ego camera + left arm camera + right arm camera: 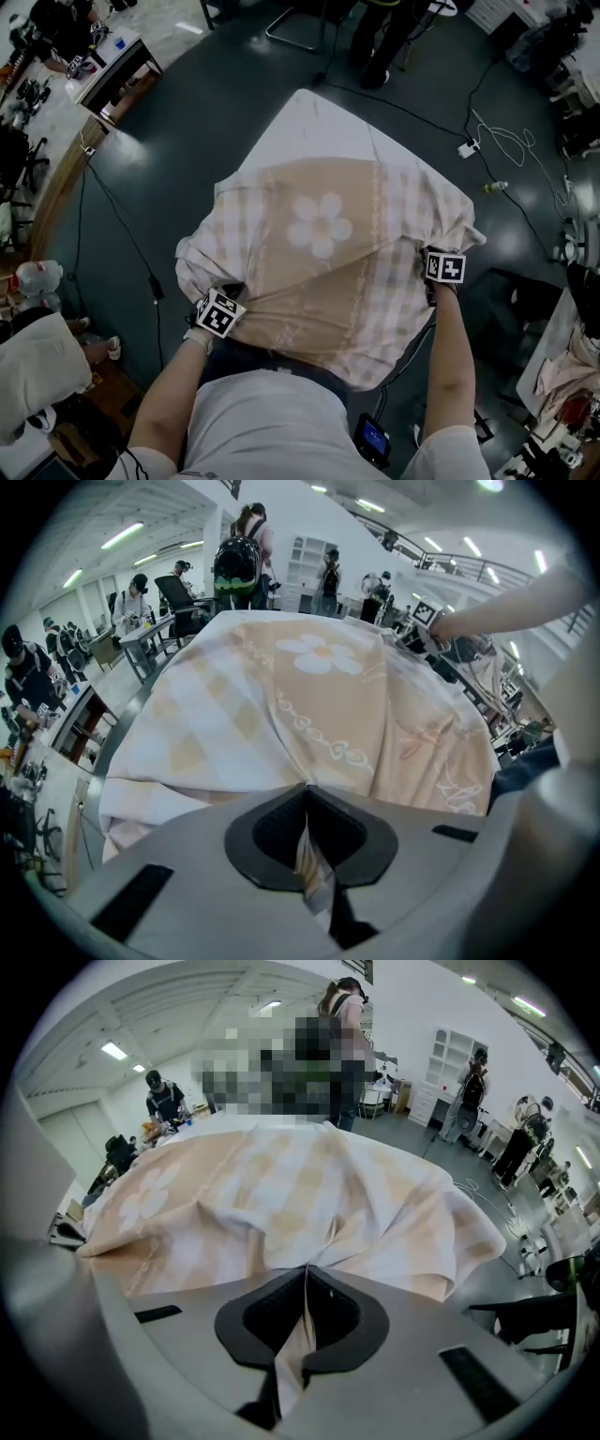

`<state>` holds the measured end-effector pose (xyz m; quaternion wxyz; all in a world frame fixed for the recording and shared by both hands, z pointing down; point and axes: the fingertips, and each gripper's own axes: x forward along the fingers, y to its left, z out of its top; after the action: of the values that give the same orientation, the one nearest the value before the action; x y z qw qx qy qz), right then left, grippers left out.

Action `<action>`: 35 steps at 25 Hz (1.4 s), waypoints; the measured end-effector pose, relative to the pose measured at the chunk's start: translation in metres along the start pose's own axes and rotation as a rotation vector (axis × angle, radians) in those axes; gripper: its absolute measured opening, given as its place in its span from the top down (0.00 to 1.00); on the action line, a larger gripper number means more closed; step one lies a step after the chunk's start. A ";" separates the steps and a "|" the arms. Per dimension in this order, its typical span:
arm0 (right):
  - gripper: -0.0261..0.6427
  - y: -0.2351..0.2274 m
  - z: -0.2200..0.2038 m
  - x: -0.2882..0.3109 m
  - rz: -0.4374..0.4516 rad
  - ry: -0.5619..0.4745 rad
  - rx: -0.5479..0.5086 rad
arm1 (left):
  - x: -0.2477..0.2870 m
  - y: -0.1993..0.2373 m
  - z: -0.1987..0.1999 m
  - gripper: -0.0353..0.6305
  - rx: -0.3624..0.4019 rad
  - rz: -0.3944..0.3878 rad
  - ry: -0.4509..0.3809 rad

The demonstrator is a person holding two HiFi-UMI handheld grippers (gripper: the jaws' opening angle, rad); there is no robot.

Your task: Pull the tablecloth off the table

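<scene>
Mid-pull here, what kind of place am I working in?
Probably a shared lab or workshop hall: people at workbenches, loose cables and a power strip on the dark floor, white shelving along the wall.

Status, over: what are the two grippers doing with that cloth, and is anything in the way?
Left gripper shut on tablecloth edge. Right gripper likewise. Cloth rumpled, not yet off. Nothing lying on it.

Head view steeply down over tablecloth; both gripper views close, low, across same cloth.
</scene>
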<state>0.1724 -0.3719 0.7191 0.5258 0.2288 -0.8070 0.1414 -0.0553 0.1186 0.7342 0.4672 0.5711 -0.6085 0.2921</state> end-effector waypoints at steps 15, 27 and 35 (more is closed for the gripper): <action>0.92 0.069 -0.051 -0.025 0.076 -0.036 0.049 | 0.015 -0.003 0.031 0.93 -0.156 -0.038 -0.032; 0.92 0.107 -0.101 -0.045 0.115 -0.050 0.094 | 0.033 -0.036 0.058 0.93 -0.158 -0.093 0.004; 0.92 0.133 -0.130 -0.055 0.158 -0.056 0.135 | 0.037 -0.053 0.060 0.93 -0.150 -0.119 0.052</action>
<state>0.2246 -0.1852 0.7234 0.4736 0.2030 -0.8256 0.2300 -0.0145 0.0400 0.7339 0.5410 0.5616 -0.5814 0.2322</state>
